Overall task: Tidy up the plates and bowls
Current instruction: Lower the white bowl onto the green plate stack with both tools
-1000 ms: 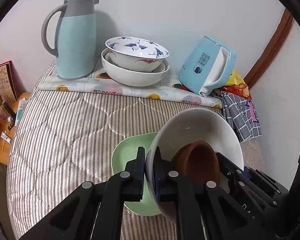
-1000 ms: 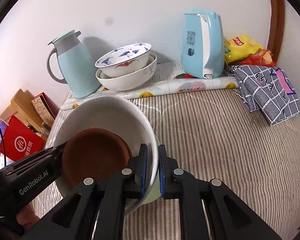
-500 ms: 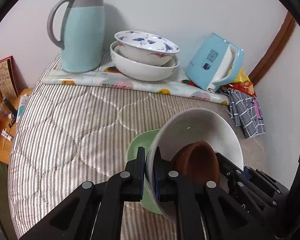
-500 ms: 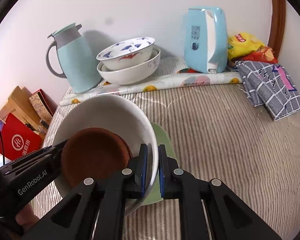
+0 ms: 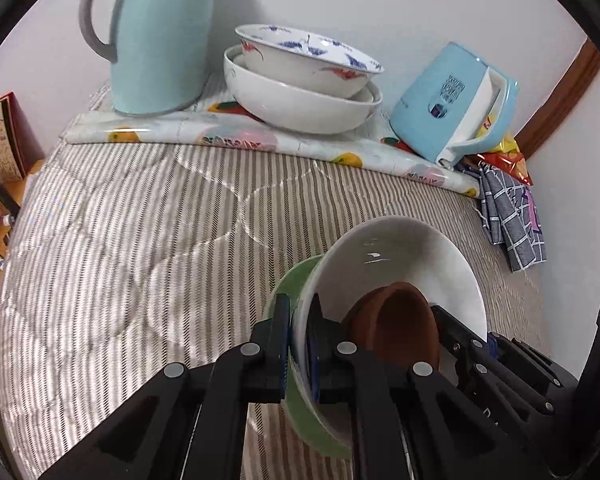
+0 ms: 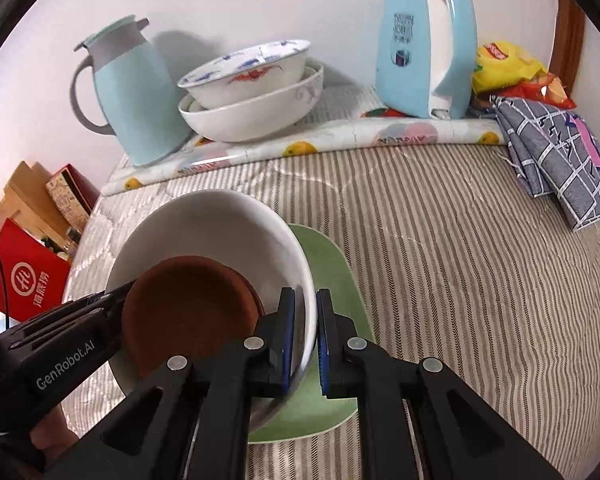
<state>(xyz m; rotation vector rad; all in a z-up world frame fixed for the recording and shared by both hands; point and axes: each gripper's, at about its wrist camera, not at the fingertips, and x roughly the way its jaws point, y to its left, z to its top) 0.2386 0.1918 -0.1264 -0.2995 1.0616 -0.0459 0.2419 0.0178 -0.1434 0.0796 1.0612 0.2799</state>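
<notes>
Both grippers hold one white bowl (image 5: 400, 256) (image 6: 204, 228) with a brown dish (image 5: 396, 328) (image 6: 184, 312) inside. My left gripper (image 5: 299, 344) is shut on the bowl's left rim. My right gripper (image 6: 303, 340) is shut on its right rim. The bowl is tilted, just over a green plate (image 5: 300, 280) (image 6: 332, 280) on the striped quilt; contact cannot be told. At the back, a blue-patterned bowl (image 5: 304, 60) (image 6: 248, 72) sits nested in a larger white bowl (image 5: 296, 104) (image 6: 256, 114).
A light-blue thermos jug (image 5: 160, 36) (image 6: 128, 92) stands back left, a blue kettle (image 5: 452, 100) (image 6: 424, 40) back right, both on a fruit-print mat (image 5: 260, 140) (image 6: 340, 136). A checked cloth (image 6: 560, 152) and snack bags (image 6: 508, 68) lie at the right. Boxes (image 6: 32, 280) sit left of the bed.
Both grippers have carried the white bowl with the brown dish forward and lower, toward the stacked bowls at the back. The green plate now lies closer under the bowl. Both grips are unchanged.
</notes>
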